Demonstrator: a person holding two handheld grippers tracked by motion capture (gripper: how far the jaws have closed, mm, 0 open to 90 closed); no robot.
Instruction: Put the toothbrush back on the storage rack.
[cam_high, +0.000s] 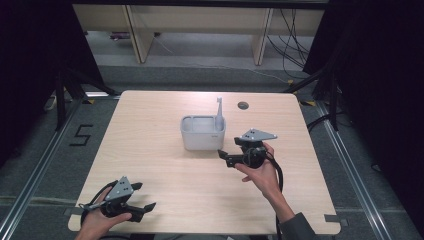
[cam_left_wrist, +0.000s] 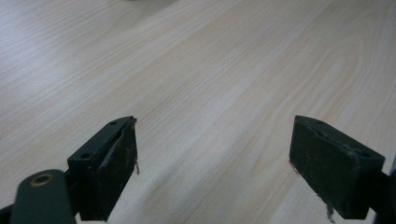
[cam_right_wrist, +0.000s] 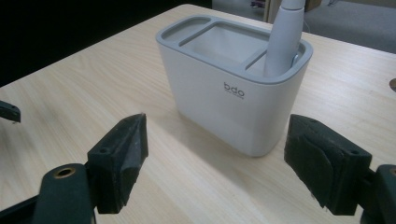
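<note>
Right gripper (cam_right_wrist: 212, 163) jaws wide apart, nothing between them; white holder (cam_right_wrist: 233, 88) just ahead of jaws on surface (cam_right_wrist: 93, 102), grey handle (cam_right_wrist: 284, 39) upright in its end compartment. Left gripper (cam_left_wrist: 212, 163) jaws wide, empty, well away from holder.

Brush (cam_high: 219, 111) in holder (cam_high: 202, 133) (right compartment), mid-table (cam_high: 150, 165).

A light grey plastic caddy with rounded corners (cam_right_wrist: 224, 100) stands upright near the middle of the pale wooden table (cam_high: 165, 175), its top split into compartments. A pale grey handled tool (cam_right_wrist: 285, 39) rises upright from its corner compartment.
</note>
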